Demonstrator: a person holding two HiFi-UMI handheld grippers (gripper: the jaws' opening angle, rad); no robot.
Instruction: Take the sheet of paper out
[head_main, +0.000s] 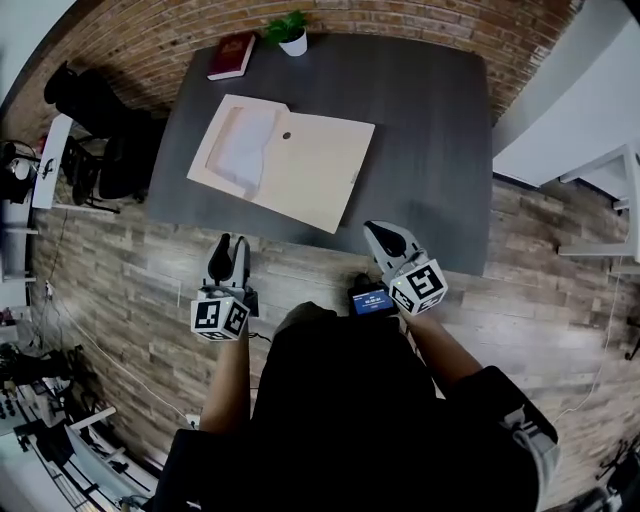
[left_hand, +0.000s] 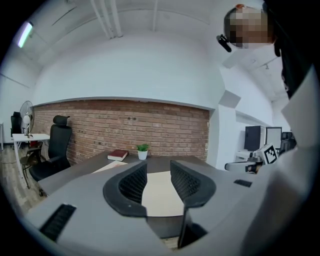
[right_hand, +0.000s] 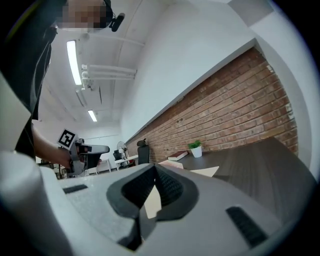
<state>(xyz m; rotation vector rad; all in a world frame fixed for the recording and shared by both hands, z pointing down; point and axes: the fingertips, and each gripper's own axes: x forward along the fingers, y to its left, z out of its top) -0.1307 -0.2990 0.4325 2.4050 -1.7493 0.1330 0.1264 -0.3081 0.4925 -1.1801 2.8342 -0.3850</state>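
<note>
The paper (head_main: 243, 150) is lying in the open folder (head_main: 310, 170) on the table (head_main: 430, 130), well ahead of both grippers. The left gripper (head_main: 228, 248) is holding its jaws wide, nothing between them. The right gripper (head_main: 380, 235) is holding its jaw tips together, empty.

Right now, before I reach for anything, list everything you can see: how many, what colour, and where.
table: one, dark grey, against the brick wall
folder: one, beige, lying flat on the table's left half
sheet of paper: one, white, showing at the folder's left end
book: one, red, table's far left corner
potted plant: one, green in a white pot, far edge, right of the book
office chair: one, black, left of the table
left gripper: one, grey and black, open and empty, short of the table's near edge
right gripper: one, grey and black, shut and empty, at the near edge
</note>
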